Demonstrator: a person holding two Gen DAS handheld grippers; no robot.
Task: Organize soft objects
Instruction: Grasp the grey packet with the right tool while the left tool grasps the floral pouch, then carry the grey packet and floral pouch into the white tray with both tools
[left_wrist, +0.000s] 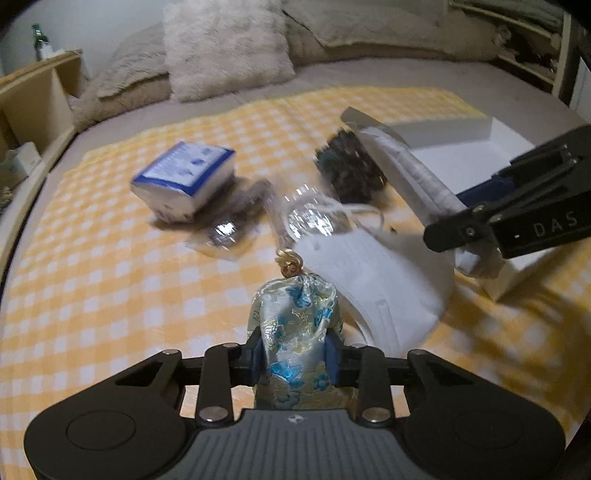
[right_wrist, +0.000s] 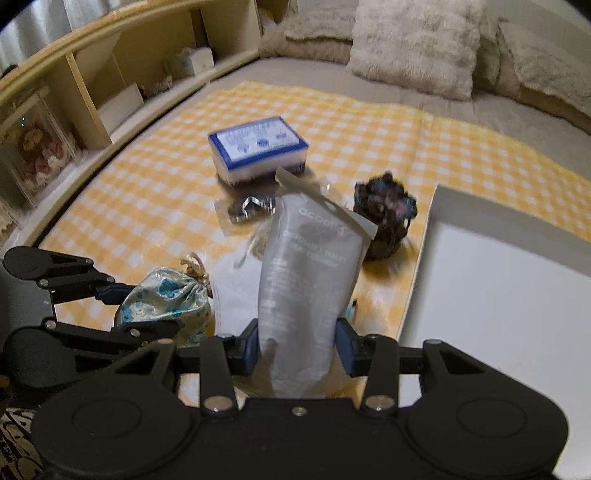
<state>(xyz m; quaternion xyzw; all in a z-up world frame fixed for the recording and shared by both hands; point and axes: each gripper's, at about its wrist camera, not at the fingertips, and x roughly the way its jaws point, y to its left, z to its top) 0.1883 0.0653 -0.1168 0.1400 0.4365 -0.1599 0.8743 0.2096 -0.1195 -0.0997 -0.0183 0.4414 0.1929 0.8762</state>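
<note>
Pouch (left_wrist: 295, 325), brocade, blue flowers on pale silk, gold drawstring knot on top: item in my left claw (left_wrist: 295, 360), pads pinched tight on its lower body, over the yellow checked cloth (left_wrist: 110, 295) spread on the bed.

Packet (right_wrist: 306, 291), grey, flat, printed as a disposable toilet seat cushion: item in my right claw (right_wrist: 297, 350), jaws partly closed and gripping its lower end, top standing tilted up over the cloth. White box (right_wrist: 498, 295) lies just to its right, interior bare as far as I see.

Loose stock on the cloth: blue and white tissue pack (left_wrist: 184, 181) at the far side; dark scrunched item (right_wrist: 384, 218) near the box corner; small shiny piece in clear wrap (right_wrist: 251, 206); white cloth mask (left_wrist: 376, 288) touching the pouch's right side.

Handling notes, my judgement: both items are limp, so I keep the squeeze steady and low on each body. I carry the packet over the box wall before lowering, laying it flat against one side to leave room. I lift the pouch straight up first, since the mask's loop may snag the knot. I move one claw at a time; the two sit close together.
</note>
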